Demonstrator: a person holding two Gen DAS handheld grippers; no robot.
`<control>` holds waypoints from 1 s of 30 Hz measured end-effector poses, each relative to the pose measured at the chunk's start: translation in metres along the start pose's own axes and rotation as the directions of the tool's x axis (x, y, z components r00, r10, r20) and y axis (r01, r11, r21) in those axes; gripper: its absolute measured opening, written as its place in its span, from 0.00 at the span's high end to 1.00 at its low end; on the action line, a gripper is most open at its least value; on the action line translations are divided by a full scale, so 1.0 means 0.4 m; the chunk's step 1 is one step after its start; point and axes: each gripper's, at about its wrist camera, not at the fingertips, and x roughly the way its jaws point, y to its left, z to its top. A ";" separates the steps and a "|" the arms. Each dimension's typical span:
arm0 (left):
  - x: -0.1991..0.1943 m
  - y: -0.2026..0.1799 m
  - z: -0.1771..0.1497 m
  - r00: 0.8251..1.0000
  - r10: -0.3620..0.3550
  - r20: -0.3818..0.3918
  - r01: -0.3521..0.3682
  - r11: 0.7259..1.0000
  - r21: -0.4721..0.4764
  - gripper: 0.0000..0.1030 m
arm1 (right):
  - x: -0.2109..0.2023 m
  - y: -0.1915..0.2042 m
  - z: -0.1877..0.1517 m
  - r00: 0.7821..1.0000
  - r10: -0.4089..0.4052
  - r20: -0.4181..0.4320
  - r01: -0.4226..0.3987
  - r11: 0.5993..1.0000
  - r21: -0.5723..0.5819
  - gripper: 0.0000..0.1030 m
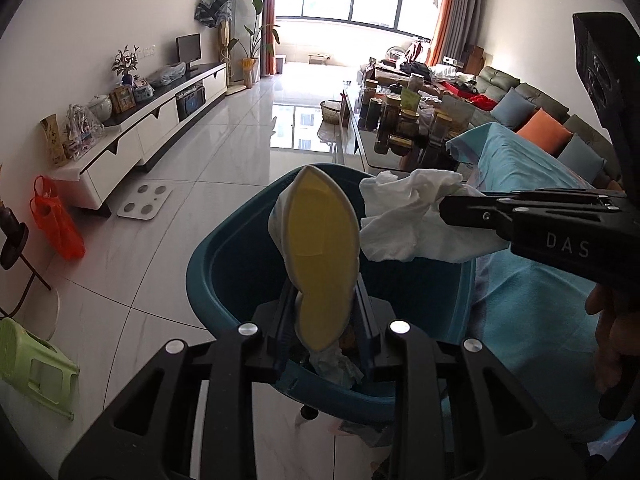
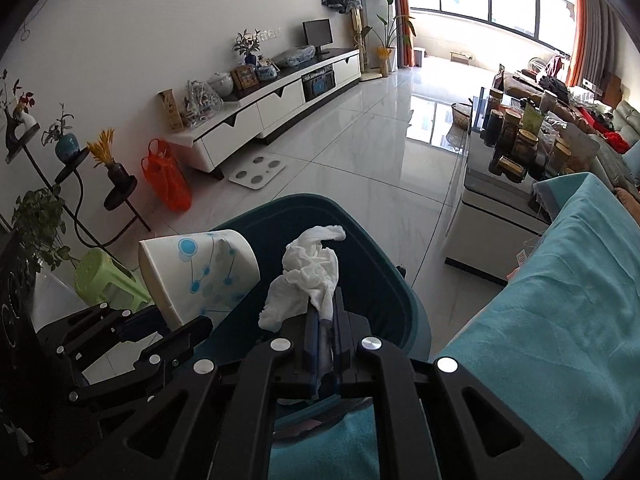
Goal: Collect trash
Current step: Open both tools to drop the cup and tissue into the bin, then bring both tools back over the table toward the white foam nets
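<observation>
The paper cup [image 1: 320, 256], squashed flat with its yellow inside facing the left wrist camera, is being pinched at its lower end by the left hand-held gripper [image 1: 324, 340], whose jaws are standing narrow on the crushed wall. It is hanging directly above the open mouth of the teal trash bin [image 1: 224, 256], probably so that letting go will drop it straight in. In the right wrist view the same cup shows its white side with blue dots at about ten o'clock from the bin's centre.

The crumpled white tissue [image 2: 308, 276] is being clamped by a corner in the right hand-held gripper [image 2: 326, 316], jaws almost together on it, the loose bulk flopping forward over the bin's opening. In the left view it is sitting at about two o'clock from the cup, close beside it but apart.

Inside the bin, more crumpled paper [image 1: 336, 364] is already lying at the bottom, so both pieces appear to be joining trash collected so far. The bin is standing on the tiled floor [image 1: 168, 248] just beside a surface draped in a turquoise cloth [image 2: 560, 300], at three o'clock from the bin.
</observation>
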 end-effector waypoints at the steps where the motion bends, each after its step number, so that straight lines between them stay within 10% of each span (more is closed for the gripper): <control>1: 0.008 0.000 0.001 1.000 0.005 -0.003 -0.005 1.000 0.001 0.73 | 0.001 0.003 0.002 1.000 -0.002 0.001 0.002 1.000 -0.002 0.91; 10: 0.022 -0.010 0.020 0.999 0.036 0.012 -0.036 0.999 0.003 0.58 | 0.001 0.000 0.009 1.000 -0.018 0.018 0.017 1.000 0.007 0.75; 20: -0.115 -0.010 0.061 0.987 0.061 0.150 -0.053 0.997 -0.059 0.05 | -0.096 -0.048 -0.010 0.990 -0.007 0.144 -0.004 0.997 0.082 0.49; 30: -0.249 -0.013 0.094 0.963 0.077 0.258 -0.048 0.992 -0.114 0.05 | -0.244 -0.094 -0.061 0.949 -0.038 0.312 -0.006 0.991 0.137 0.18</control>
